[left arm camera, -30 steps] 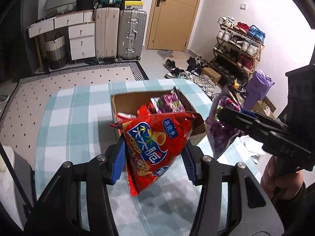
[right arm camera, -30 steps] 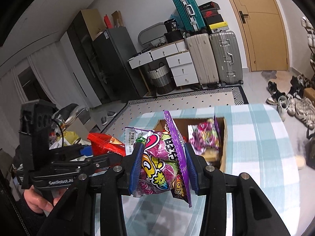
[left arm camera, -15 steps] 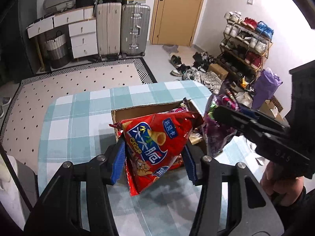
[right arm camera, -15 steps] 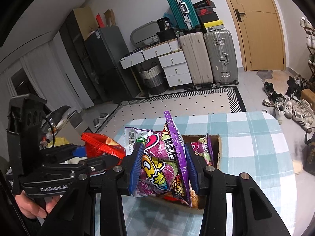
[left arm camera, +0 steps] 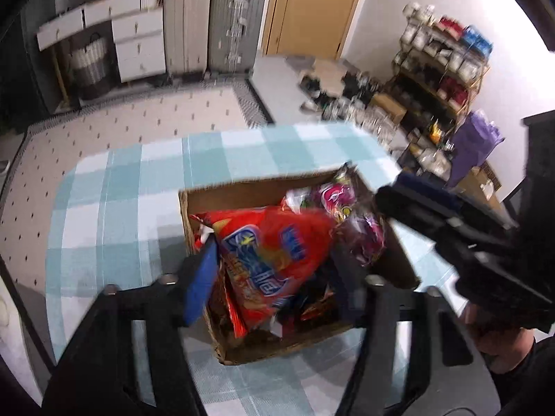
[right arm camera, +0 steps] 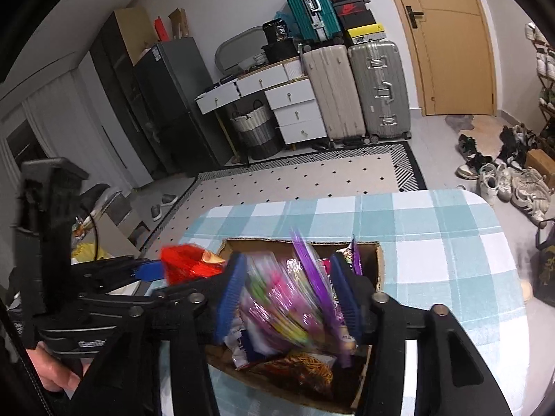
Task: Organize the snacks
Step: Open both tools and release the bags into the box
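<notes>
Red crinkly chip bag (left arm camera: pixel 274 260) sits between the left gripper (left arm camera: pixel 274 267)'s just-opening jaws, low-centre over the brown cardboard box (left arm camera: pixel 242 194); right gripper (right arm camera: pixel 289 294), jaws likewise parting, apparently loosens the blurred purple candy bag (right arm camera: pixel 284 298).

Both grippers tilt downward; the left gripper (left arm camera: pixel 274 274) and right gripper (right arm camera: pixel 289 298) have just been spreading apart.
</notes>
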